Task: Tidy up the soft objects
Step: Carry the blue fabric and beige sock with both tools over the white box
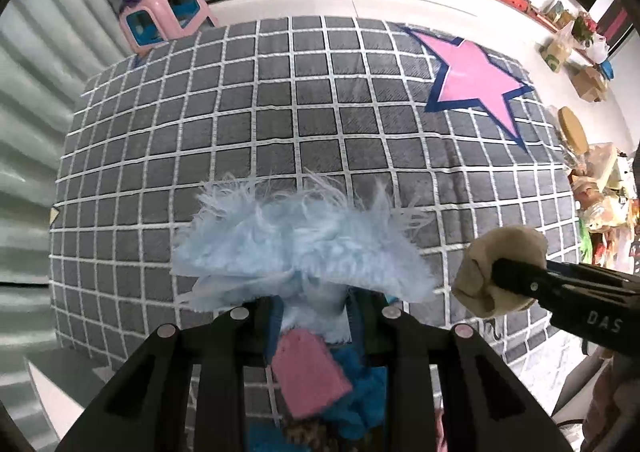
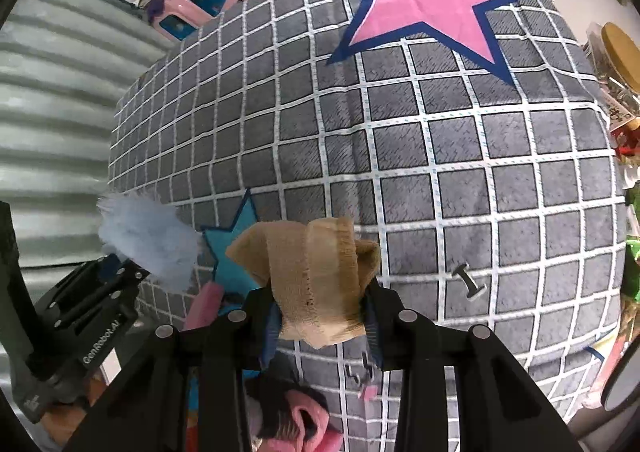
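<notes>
The left gripper (image 1: 310,312) pinches a fluffy pale-blue fabric piece (image 1: 304,248) and the right gripper (image 2: 322,316) clamps a rolled tan knit sock (image 2: 316,280), both just above the grey white-checked bedspread (image 1: 280,92). Both look light, limp and compressible, likely best pinched mid-bundle. A pink-and-blue pile (image 1: 320,384) lies below.

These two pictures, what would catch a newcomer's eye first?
Probably the fluffy light-blue piece, pinched in the left gripper low in the left wrist view, and the tan sock-like bundle clamped in the right gripper. Behind both spreads a grey checked bedcover bearing a big pink star near its far edge. Pink and blue soft things lie below the left gripper.
</notes>
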Demonstrator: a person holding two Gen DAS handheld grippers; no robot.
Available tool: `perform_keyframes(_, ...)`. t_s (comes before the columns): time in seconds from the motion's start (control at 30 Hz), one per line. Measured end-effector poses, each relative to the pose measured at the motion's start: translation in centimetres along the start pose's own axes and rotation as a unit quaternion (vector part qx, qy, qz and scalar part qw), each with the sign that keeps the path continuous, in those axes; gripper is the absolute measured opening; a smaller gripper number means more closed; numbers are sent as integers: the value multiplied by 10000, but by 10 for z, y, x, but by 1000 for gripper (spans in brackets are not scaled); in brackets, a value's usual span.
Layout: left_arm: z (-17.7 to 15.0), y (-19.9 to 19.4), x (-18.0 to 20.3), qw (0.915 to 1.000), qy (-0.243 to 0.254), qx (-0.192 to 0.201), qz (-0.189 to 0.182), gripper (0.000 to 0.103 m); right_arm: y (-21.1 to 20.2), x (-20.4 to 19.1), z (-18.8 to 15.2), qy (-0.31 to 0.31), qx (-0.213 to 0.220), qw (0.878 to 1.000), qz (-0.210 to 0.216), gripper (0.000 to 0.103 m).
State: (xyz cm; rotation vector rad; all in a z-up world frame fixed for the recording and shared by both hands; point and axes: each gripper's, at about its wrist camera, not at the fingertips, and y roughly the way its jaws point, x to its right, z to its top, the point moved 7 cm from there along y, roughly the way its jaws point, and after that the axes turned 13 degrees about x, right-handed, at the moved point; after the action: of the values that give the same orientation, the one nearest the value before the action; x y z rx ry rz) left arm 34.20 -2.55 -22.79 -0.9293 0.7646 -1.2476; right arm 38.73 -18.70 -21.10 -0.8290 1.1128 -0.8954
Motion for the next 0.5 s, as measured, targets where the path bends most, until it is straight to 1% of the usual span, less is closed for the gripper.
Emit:
perform_keyframes(0.13, -3, -29, -2, 10000, -22, 68, 32, 31, -9, -11, -10, -57, 23, 10000, 22, 37)
perform_keyframes(0.27, -9, -55, -2, 9997, 21, 236, 67, 31, -18, -17, -21, -143, 30, 9999, 37, 37)
perform_keyframes(0.37, -18, -73, 1, 9994, 91, 312, 72, 31, -28, -19, -29, -204, 65, 9998, 39, 37)
perform_keyframes(0.5, -33, -91, 6, 9995, 25, 310, -11, 31, -37, -21, -41, -264, 71, 9996, 33, 37)
